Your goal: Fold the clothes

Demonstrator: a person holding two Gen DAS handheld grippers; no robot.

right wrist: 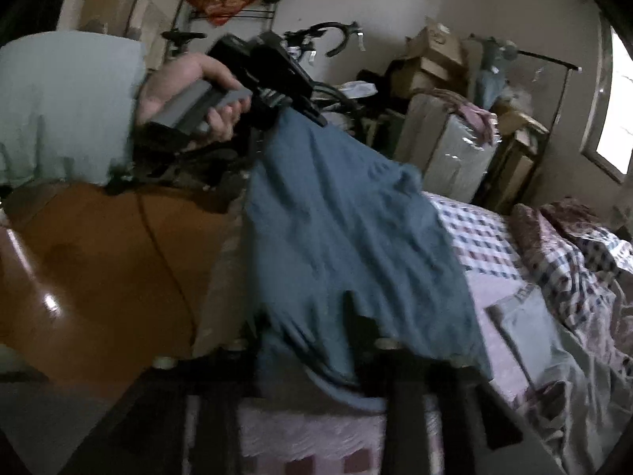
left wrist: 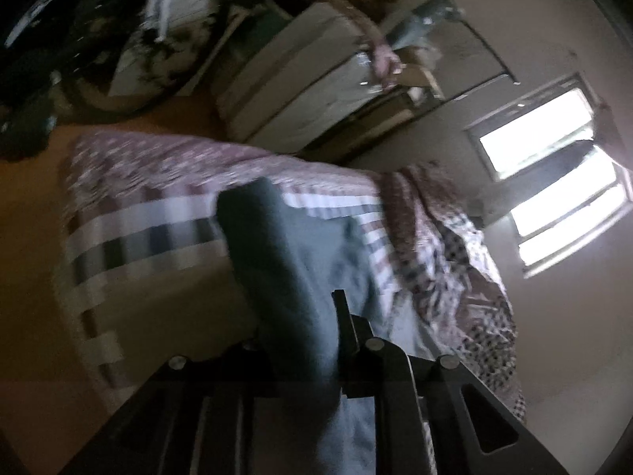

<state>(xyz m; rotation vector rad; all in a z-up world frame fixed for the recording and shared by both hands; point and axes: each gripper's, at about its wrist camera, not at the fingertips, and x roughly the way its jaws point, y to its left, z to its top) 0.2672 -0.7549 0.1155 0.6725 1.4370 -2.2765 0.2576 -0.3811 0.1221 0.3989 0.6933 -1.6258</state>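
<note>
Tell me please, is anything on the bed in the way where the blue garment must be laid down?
Nothing visible lies on the checked sheet directly under the blue garment. A crumpled blanket is heaped further along the bed, beside that spot, not on it.

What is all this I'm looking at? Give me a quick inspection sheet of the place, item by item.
Surface: bed with checked and striped covers.
Job's things: blue garment, one end lifted off the bed, the rest draped down.
Clutter: rumpled patterned bedding; light cloth on the bed.
Grippers: left tongs shut on the blue garment, held by a hand; right tongs with cloth over them, grip unclear.
Cables: dark cord across the brown floor.
Surroundings: stacked boxes, bicycle, window.
</note>
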